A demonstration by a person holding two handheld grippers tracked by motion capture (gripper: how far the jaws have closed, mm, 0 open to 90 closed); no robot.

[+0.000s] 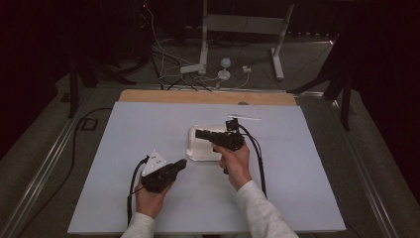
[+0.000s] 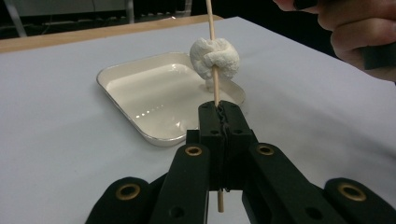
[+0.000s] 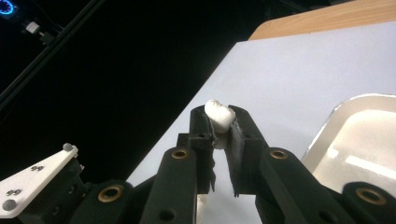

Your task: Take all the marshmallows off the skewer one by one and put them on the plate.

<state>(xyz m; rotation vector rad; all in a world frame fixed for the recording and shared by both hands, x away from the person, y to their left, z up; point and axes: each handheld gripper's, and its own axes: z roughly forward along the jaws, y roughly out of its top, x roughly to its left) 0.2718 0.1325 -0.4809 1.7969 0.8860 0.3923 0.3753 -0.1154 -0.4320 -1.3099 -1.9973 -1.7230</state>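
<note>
Marshmallow (image 2: pixel 215 58) on wooden skewer (image 2: pixel 215 88), the skewer's top cut off by the frame; left gripper (image 2: pixel 219 109) pinching it, jaws pressed together, above the tray's near rim. Right gripper (image 3: pixel 219 122) pinches a second marshmallow (image 3: pixel 219 116), partly hidden between the jaws. Tray (image 2: pixel 140 100) mid-table, white, glossy, nothing inside. High view too dim for detail; thin stick (image 1: pixel 243 117) lies toward the table's far edge.

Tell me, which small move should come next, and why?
Probably bring the right gripper, shut on a white marshmallow, over the thin wooden skewer tip and press down. The left gripper holds that skewer upright, one white marshmallow threaded, above the white tray.
</note>
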